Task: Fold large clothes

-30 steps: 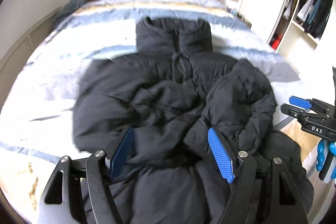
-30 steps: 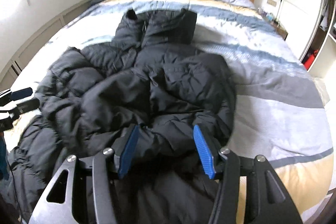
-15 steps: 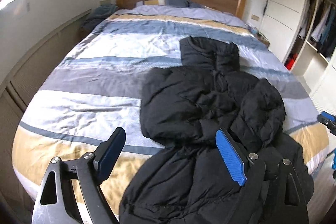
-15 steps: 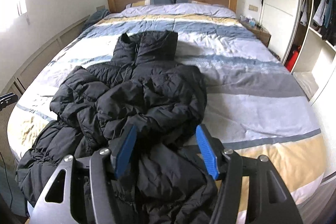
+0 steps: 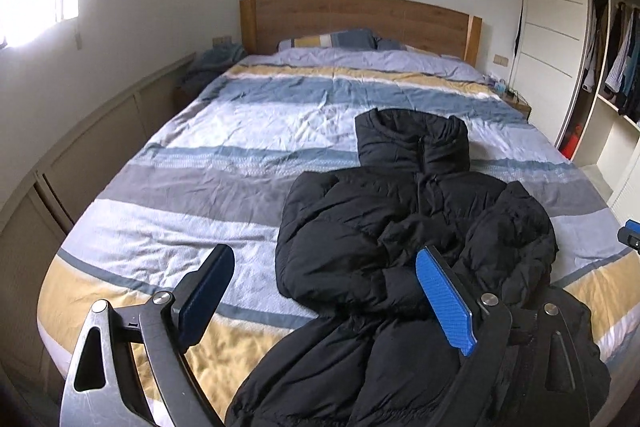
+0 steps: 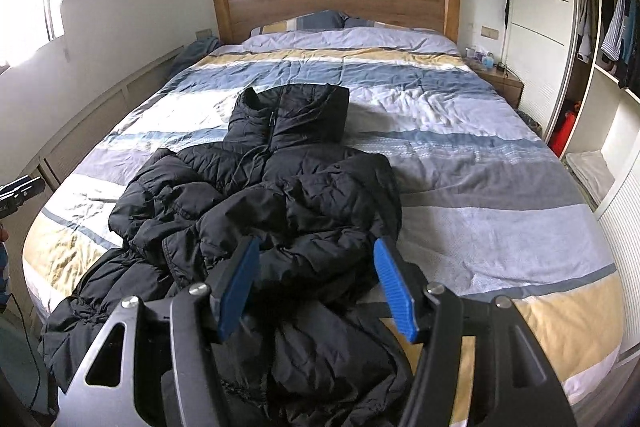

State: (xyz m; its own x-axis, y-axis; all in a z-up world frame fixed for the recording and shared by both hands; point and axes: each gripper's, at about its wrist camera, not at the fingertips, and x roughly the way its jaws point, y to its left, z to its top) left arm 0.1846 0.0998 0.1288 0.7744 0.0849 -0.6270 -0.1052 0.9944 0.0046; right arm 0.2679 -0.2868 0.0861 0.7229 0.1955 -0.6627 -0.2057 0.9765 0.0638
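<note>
At frame bottom, your coat hem cut off, collar toward headboard, your left gripper just widened, released, right gripper released.

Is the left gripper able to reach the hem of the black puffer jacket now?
Probably yes. The left gripper is open and empty, its jaws just widened, and the hem of the black puffer jacket hangs over the bed's near edge just below, with nothing between.

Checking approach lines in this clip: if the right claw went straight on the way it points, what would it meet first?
Most likely the black puffer jacket: the right claw stands open with nothing gripped, aimed down at the rumpled folds of the jacket's body lying on the striped duvet. Depth is uncertain through the fisheye.
</note>
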